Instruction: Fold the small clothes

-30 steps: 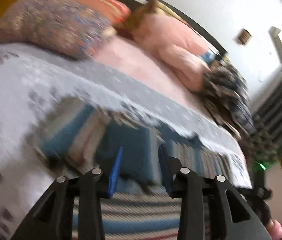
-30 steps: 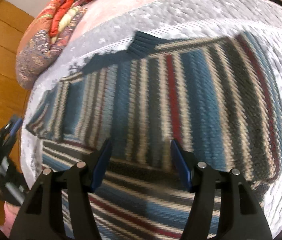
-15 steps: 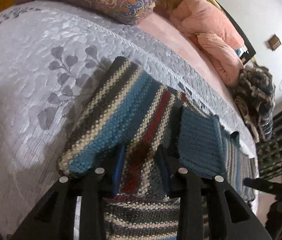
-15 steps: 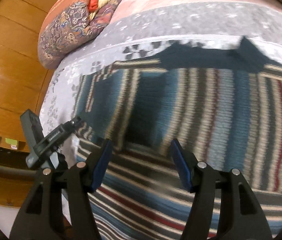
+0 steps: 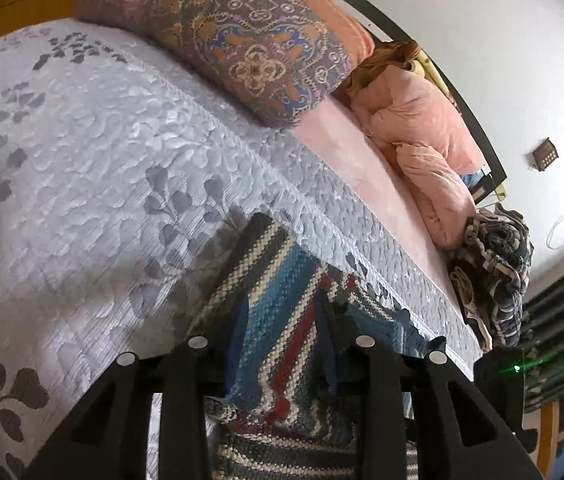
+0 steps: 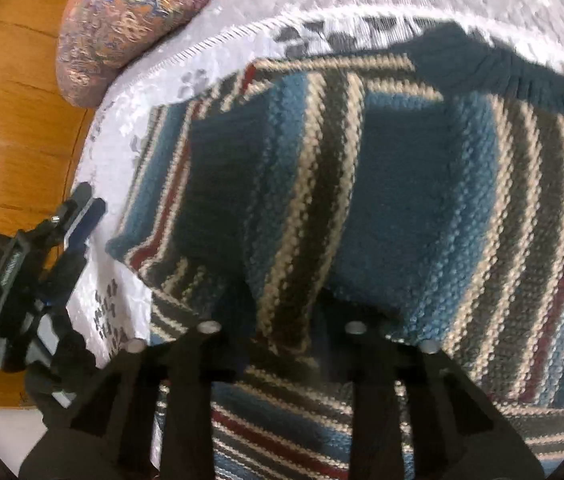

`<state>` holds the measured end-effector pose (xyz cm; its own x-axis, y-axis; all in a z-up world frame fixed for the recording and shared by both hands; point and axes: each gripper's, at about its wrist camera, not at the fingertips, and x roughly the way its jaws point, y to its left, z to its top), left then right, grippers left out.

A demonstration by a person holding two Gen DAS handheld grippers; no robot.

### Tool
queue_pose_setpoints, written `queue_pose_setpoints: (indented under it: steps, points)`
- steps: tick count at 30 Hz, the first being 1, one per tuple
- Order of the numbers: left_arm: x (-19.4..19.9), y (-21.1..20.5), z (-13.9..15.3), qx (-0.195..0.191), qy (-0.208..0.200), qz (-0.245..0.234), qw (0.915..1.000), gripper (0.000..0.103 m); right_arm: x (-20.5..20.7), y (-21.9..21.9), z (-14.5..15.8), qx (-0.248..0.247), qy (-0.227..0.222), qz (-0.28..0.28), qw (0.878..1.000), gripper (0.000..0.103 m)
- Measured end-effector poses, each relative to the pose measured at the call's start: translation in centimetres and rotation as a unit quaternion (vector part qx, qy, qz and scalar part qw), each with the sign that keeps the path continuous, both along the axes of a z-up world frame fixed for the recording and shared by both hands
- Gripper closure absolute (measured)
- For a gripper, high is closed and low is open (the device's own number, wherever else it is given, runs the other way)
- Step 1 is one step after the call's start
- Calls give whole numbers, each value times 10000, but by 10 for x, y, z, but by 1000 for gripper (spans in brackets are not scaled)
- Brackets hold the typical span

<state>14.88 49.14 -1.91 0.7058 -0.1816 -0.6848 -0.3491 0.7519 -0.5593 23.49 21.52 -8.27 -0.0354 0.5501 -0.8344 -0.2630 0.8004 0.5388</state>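
Striped knit sweater [image 6: 362, 184] lies on the bed's grey quilt [image 5: 101, 168]. Left gripper [image 5: 282, 344] and right gripper [image 6: 282, 320] each pinch a raised sweater fold. No containers visible.

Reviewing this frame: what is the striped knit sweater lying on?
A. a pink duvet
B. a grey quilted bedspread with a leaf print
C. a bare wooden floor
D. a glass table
B. In the left wrist view the striped knit sweater rests on the grey quilted bedspread with its leaf print; the pink bedding lies farther back, beyond the bedspread's edge.
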Motion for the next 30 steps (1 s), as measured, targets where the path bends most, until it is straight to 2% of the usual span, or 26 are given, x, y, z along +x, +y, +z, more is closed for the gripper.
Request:
queue_pose_setpoints:
  steps: [6,11,13,18,21,25,30]
  points:
    - [1,-7,0,59,-28,-110,9999,70,-1,-40,53,30,-674,26,9977,84]
    - [7,-34,3,165,-98,-579,9981,70,0,-84,71,-201,-925,-44,9955,84]
    - [11,-52,-1,180,-88,-889,9958,70,4,-100,66,-332,-964,-170,9946,83]
    - [20,-84,-23,323,234,-1374,9897,69,10,-123,35,-314,-632,-442,9965,83]
    - [22,-89,-34,452,369,-1429,9880,69,11,-120,18,-439,-570,-463,9963,83]
    - [22,-94,-35,596,369,-1501,9862,68,13,-121,0,-506,-454,-527,9963,81]
    - [23,-95,-35,621,372,-1518,9858,66,14,-116,3,-615,-454,-528,9957,76]
